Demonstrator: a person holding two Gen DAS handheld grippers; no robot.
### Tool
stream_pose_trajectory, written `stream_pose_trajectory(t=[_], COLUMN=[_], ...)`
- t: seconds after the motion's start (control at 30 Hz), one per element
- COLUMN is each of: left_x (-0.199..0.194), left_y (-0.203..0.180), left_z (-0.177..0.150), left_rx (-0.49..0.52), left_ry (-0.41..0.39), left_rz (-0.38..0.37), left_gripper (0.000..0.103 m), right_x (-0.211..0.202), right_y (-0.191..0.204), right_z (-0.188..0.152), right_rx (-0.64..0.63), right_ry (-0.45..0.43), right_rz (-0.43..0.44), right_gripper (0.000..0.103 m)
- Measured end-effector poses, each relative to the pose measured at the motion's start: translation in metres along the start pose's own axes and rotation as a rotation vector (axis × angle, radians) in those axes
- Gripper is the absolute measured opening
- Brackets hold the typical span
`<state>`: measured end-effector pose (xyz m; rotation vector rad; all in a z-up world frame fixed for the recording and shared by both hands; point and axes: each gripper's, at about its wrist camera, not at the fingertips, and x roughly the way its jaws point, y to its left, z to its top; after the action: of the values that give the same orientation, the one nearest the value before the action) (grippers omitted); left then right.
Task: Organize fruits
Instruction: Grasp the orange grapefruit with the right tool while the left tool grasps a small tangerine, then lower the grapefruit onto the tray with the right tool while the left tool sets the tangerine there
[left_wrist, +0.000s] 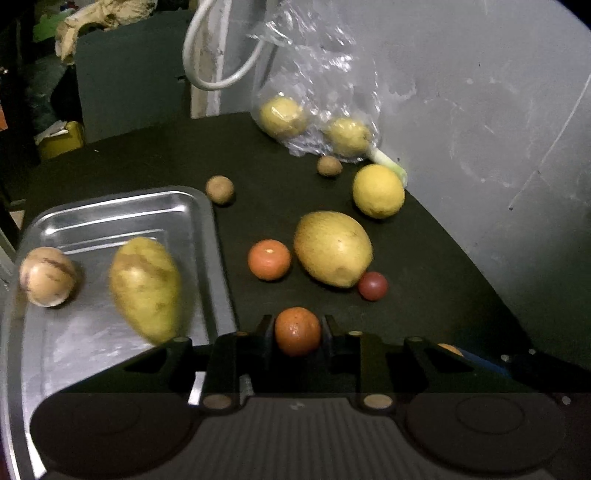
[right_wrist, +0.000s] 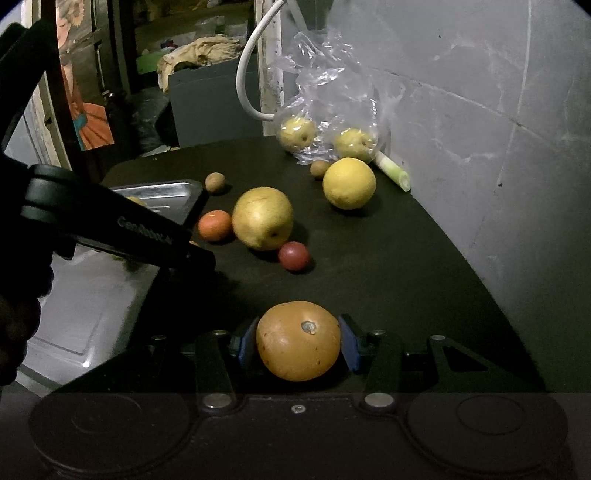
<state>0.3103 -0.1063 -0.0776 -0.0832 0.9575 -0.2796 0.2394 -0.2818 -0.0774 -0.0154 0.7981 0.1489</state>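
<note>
Tongs read "GenRobot.AI".

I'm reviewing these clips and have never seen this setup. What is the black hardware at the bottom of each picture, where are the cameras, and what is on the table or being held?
No robot here: a person carries two handheld grippers, each with a fisheye camera looking along its fingers. In the left view, the left gripper is shut on a small orange fruit. In the right view, the right gripper is shut on a larger brownish-orange fruit. On the black table lie loose fruits, including a large yellow fruit, a lemon and a small red fruit. A clear plastic bag holds two more. The metal tray holds two fruits.
</note>
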Motion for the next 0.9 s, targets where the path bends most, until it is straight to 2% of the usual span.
stream_pose_trajectory(t=[0.47, 0.9], left_x=[-0.056, -0.075], left_y=[0.070, 0.142], left_z=[-0.005, -0.023], left_rx=[-0.077, -0.173], left_ry=[-0.083, -0.081], left_rz=[0.047, 0.101], left_gripper=[0.029, 0.029], right_x=[-0.014, -0.005], right_y=[0.070, 0.135], right_z=[0.008, 0.017], right_rx=[-0.028, -0.093], right_ry=[-0.038, -0.026], right_rz=[0.049, 0.101], right_gripper=[0.048, 0.048])
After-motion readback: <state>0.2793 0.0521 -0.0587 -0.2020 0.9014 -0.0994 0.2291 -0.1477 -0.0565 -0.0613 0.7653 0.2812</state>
